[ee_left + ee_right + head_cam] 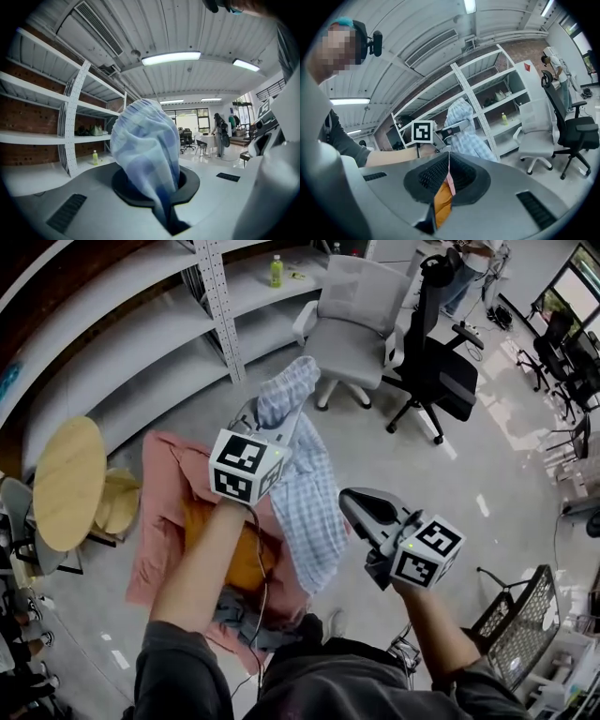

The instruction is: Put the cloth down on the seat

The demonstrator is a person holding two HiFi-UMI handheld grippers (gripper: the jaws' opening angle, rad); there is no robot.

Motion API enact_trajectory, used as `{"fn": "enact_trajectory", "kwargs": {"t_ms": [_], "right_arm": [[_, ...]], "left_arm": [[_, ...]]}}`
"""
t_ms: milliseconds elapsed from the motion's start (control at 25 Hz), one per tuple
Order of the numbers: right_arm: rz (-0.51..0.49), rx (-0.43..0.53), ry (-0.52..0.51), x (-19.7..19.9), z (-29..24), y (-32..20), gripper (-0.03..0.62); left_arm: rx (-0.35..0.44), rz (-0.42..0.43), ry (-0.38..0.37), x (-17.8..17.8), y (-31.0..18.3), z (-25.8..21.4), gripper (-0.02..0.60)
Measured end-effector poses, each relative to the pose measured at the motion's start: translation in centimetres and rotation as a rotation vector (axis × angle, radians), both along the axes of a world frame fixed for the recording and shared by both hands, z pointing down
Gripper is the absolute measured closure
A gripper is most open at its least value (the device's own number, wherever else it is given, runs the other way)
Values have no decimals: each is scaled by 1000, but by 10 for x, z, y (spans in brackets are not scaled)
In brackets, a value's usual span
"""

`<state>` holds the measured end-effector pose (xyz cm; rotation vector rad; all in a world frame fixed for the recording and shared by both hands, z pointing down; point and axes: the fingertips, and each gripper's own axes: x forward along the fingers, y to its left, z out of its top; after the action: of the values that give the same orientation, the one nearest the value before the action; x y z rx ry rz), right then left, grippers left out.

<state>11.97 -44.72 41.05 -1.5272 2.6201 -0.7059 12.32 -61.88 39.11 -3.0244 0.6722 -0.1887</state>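
While our left gripper [281,427] clamps the blue checked cloth [314,507], it hangs over pink and orange clothes [164,512], well apart from the white chair [345,338]; our right gripper [361,507] sits closed, empty.

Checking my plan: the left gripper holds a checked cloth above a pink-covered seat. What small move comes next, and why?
Probably lower the left gripper toward the pink-covered seat: it is shut on the checked cloth, most of which hangs in the air over it.
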Motion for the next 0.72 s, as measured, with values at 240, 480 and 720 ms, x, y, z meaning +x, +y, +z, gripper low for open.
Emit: {"fn": "enact_trajectory", "kwargs": {"t_ms": [240,480,720], "right_arm": [[-18,-8,-13,8,11,31,577],[-56,-20,-24,4,14,68,577],[-77,-44,-29,5,23,108,577]], "left_arm": [[-84,26,-3,6,62,40,563],[-170,23,-43,1,128,82,563],[-294,16,-84,-8,198,137,563]]}}
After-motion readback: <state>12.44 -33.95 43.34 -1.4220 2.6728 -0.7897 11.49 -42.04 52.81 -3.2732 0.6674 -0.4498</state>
